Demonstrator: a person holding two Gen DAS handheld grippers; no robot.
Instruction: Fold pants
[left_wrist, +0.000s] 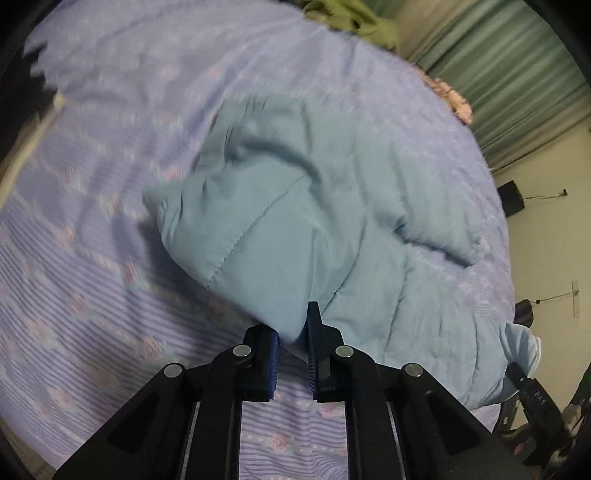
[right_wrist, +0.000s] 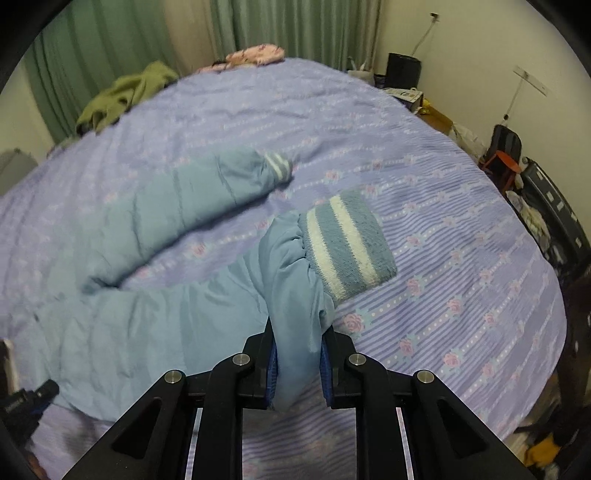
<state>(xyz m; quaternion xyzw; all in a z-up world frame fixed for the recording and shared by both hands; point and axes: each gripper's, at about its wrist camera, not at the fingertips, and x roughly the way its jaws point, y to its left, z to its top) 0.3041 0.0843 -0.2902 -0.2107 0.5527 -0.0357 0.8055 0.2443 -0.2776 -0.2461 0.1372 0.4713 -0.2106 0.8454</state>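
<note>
Light blue quilted pants (left_wrist: 295, 221) lie spread across the bed. My left gripper (left_wrist: 291, 325) is shut on a fold of their wide upper part and holds it raised off the cover. In the right wrist view, my right gripper (right_wrist: 298, 332) is shut on one leg of the pants (right_wrist: 166, 325), just behind its blue-and-white striped cuff (right_wrist: 347, 243). That cuff hangs beyond the fingers. The other leg (right_wrist: 207, 188) lies flat further back, its striped cuff (right_wrist: 279, 166) pointing right.
A purple striped bedspread with roses (right_wrist: 443, 221) covers the whole bed. A green garment (right_wrist: 125, 96) and a pink cloth (right_wrist: 255, 53) lie at the far edge, in front of green curtains (right_wrist: 92, 44). Bags, a red stool (right_wrist: 504, 158) and clutter line the bed's right side.
</note>
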